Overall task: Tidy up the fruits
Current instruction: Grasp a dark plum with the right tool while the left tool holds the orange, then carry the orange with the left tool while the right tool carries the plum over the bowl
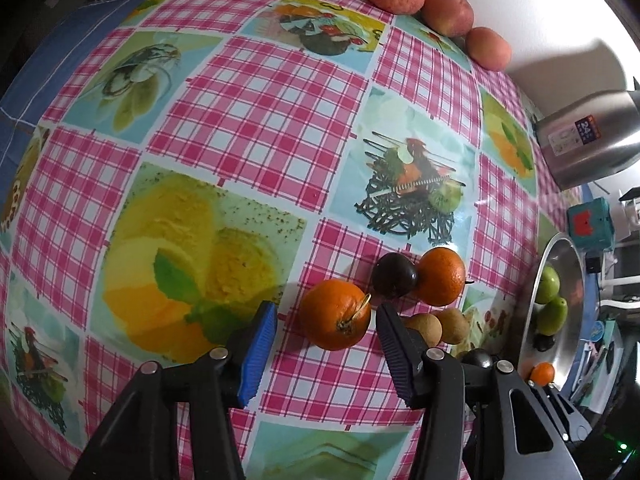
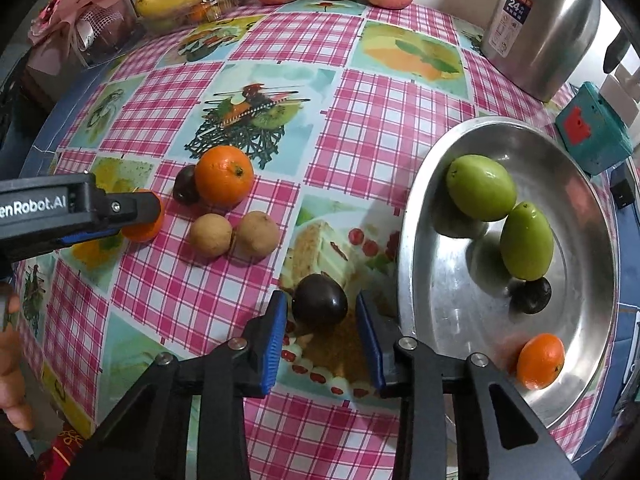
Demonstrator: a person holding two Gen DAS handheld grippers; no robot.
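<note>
Where it gleams, the metal bowl (image 2: 424, 216) (steel) holds four fruits (image 2: 480, 188).

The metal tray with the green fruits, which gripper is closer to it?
Right. The right gripper sits just beside the metal tray, open around a dark plum. The left gripper is farther off, around an orange.

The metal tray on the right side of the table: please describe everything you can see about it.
The metal tray is round, shallow and silver, with a raised rim and a scuffed, reflective bottom. It lies flat on the checked tablecloth near the right table edge. Inside are two green fruits touching each other, a dark plum against the lower one, and a small orange lying apart near the rim. Neither gripper touches it.
</note>
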